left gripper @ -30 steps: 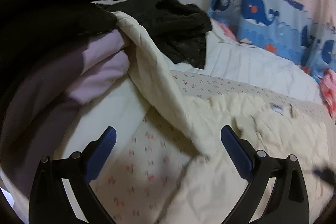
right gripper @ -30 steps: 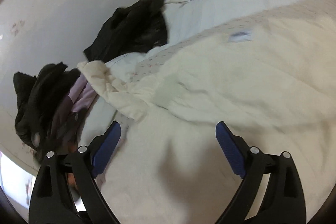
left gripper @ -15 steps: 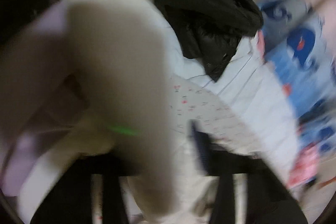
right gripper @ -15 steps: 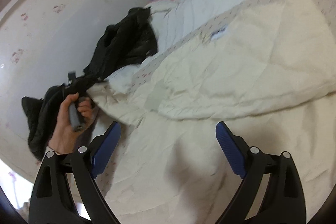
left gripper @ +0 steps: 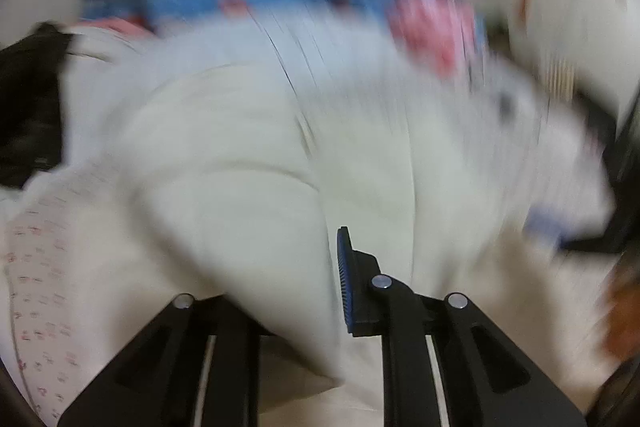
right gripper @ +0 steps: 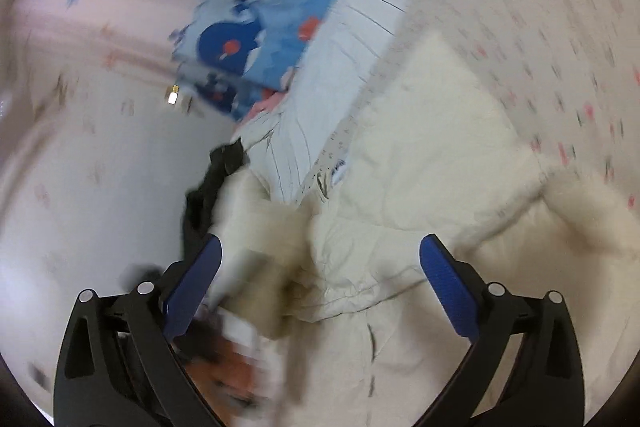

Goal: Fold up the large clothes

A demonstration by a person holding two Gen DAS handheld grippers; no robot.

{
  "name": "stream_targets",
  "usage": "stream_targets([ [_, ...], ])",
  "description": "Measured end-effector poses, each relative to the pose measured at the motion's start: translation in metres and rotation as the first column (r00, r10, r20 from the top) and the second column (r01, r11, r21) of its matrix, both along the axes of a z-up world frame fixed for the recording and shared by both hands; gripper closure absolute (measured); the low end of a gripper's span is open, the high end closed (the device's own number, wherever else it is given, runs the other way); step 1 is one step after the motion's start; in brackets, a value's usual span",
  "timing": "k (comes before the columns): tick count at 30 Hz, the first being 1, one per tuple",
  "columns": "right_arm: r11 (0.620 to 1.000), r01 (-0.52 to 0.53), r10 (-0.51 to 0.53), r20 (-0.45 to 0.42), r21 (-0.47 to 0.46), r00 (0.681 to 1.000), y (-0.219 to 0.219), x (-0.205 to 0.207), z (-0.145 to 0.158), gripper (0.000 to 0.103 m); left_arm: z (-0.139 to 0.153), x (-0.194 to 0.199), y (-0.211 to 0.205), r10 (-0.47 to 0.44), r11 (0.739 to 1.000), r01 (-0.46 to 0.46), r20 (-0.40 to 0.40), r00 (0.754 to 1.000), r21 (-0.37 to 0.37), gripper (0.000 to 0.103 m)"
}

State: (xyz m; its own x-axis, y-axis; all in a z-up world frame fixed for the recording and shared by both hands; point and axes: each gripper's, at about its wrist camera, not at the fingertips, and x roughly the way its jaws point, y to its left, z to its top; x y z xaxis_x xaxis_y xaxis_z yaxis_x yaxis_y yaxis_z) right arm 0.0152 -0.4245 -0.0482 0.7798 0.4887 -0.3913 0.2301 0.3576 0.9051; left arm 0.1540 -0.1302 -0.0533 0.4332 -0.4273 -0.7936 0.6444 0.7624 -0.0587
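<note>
A large cream garment (left gripper: 248, 167) lies spread over the bed, strongly blurred in the left wrist view. My left gripper (left gripper: 296, 263) is shut on a fold of it. The cloth bulges up between the jaws and hides the left finger, so only the blue pad (left gripper: 344, 279) of the right finger shows. In the right wrist view the cream garment (right gripper: 420, 155) lies crumpled ahead, with a lifted flap at the left. My right gripper (right gripper: 322, 241) is wide and its jaws are opening. Nothing is pressed between them.
A black garment (right gripper: 208, 187) lies at the cream garment's left edge and shows as a black garment (left gripper: 28, 99) at the far left. Blue whale-print fabric (right gripper: 248, 27) and a white striped sheet (right gripper: 344, 47) lie behind. A blurred hand (right gripper: 224, 367) is beside my right gripper's left finger.
My left gripper went from wide open to shut on the cream cloth and swung round toward the blue fabric. My right gripper moved across the bed and rolled, and its jaws spread slightly.
</note>
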Motion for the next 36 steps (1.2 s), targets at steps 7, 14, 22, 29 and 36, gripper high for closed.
stream_targets([
  [7, 0.998, -0.035, 0.034, -0.013, -0.051, 0.999, -0.002, 0.015, 0.001, 0.007, -0.062, -0.084, -0.071, -0.224, 0.854, -0.018, 0.399, 0.889, 0.520, 0.058],
  [14, 0.910, -0.140, 0.182, 0.073, -0.389, 0.981, 0.053, 0.048, 0.055, 0.007, -0.036, -0.121, -0.035, -0.261, 0.875, 0.009, 0.456, 0.851, 0.484, 0.016],
  [22, 0.499, -0.473, 0.345, -0.334, -0.726, 0.877, 0.182, 0.236, 0.056, 0.007, -0.012, -0.123, 0.051, 0.023, 0.969, -0.115, 0.378, 0.925, 0.220, 0.013],
  [29, 0.410, -0.501, 0.177, -0.473, -0.762, 0.863, 0.153, 0.231, 0.024, 0.015, 0.016, -0.097, 0.101, 0.223, 0.966, -0.253, 0.326, 0.919, 0.055, 0.013],
  [36, 0.856, -0.111, 0.027, -0.170, -0.505, 0.985, -0.003, 0.042, 0.006, 0.014, 0.030, -0.060, 0.171, 0.513, 0.854, -0.495, 0.107, 0.852, -0.159, 0.011],
])
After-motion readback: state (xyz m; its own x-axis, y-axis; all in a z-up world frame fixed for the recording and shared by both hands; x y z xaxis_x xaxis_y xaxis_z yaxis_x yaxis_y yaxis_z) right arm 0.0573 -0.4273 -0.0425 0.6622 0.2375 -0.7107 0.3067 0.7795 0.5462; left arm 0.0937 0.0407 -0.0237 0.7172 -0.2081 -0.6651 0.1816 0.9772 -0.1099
